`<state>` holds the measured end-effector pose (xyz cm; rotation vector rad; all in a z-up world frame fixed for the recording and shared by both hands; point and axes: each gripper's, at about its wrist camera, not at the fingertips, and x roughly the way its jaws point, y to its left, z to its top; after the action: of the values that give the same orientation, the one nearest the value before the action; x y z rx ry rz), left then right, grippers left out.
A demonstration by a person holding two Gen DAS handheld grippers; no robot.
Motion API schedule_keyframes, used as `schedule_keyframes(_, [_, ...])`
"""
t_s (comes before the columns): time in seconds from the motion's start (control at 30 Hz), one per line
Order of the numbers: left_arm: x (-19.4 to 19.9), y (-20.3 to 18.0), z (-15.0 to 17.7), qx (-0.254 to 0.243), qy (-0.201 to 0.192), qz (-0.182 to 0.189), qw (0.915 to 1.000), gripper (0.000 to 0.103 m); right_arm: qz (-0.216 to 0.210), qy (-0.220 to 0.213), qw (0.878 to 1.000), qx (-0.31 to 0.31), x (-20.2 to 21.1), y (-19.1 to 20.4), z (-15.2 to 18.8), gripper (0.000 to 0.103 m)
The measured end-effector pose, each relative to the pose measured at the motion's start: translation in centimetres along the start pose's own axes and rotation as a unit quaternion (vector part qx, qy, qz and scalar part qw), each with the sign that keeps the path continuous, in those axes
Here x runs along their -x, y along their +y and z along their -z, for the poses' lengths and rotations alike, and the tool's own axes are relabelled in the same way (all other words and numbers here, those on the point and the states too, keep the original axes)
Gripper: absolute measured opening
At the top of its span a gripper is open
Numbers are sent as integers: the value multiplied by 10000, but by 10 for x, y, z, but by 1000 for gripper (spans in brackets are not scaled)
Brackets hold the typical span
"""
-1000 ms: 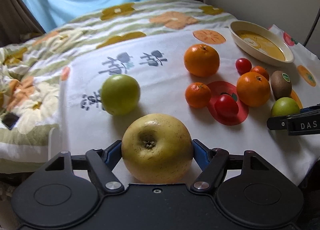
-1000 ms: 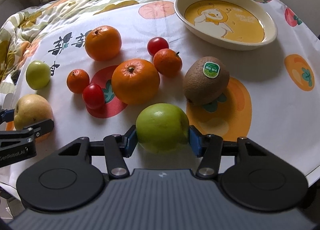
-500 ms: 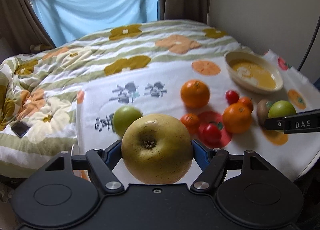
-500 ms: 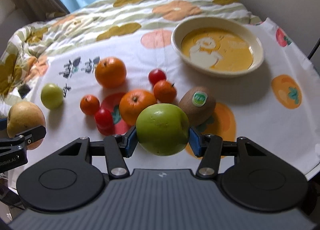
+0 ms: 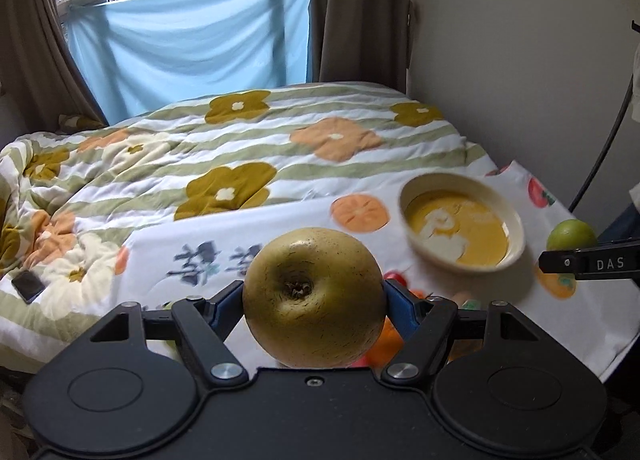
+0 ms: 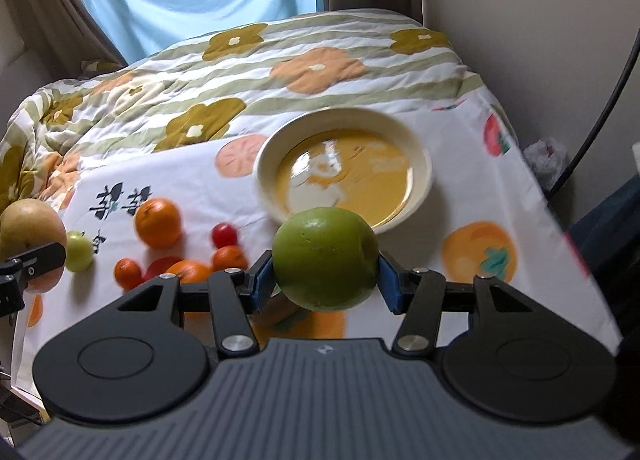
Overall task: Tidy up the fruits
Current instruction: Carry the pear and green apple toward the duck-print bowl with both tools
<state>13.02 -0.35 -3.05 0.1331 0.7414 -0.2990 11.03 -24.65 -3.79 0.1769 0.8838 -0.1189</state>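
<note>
My left gripper (image 5: 314, 298) is shut on a big yellow-brown pear (image 5: 314, 296), held in the air above the printed cloth. My right gripper (image 6: 326, 260) is shut on a green apple (image 6: 326, 258), also lifted, just in front of the cream bowl (image 6: 344, 168) with the orange inside. In the left wrist view that bowl (image 5: 462, 230) lies to the right, with the green apple (image 5: 572, 234) and a right finger (image 5: 588, 262) beyond it. On the cloth lie a large orange (image 6: 157, 222), a cherry tomato (image 6: 225, 234), small tangerines (image 6: 128, 273) and a small green apple (image 6: 79, 251).
The white fruit-print cloth (image 6: 472, 196) covers a table that meets a bed with a flowered quilt (image 5: 240, 140). A wall and a black cable (image 6: 600, 108) stand at the right. A dark phone (image 5: 27, 286) lies on the quilt at left. Curtains and a window lie behind.
Both grippers have risen off the cloth with their fruits and tilted up, so the window and the bed have come into view. The fruits on the cloth now sit lower and smaller.
</note>
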Motion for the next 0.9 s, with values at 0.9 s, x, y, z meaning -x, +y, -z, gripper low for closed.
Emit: schedule_keyframes(0.9, [-209, -143, -90, -618, 622, 181, 9960, 77, -309, 212, 9993, 12, -130, -141, -105, 68])
